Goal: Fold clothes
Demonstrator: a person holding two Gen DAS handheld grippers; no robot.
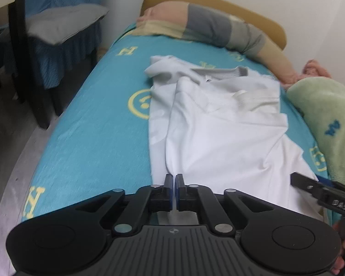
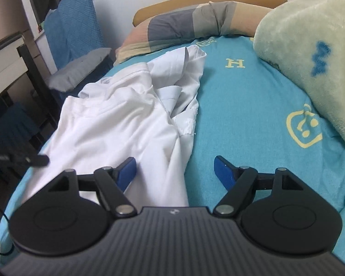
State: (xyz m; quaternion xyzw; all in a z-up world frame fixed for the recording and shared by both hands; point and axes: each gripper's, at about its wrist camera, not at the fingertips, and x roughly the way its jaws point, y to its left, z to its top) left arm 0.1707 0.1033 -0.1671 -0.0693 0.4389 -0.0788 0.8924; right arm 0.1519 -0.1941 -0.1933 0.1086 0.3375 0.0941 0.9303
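Cloth like this white shirt, rumpled on the blue sheet below the pillow, looks light and limp; we judge hems the best hold. Our left gripper pinches its near edge; our right gripper gapes wide, empty, astride the shirt's edge.

"h" on sheet; "das" on tool.

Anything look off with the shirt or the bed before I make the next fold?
The white shirt lies crumpled, not flat, on the teal sheet: collar end bunched, loose folds overlapping. A ragged, frayed-looking patch shows on its edge. The left gripper pinches its hem; the right gripper is open.
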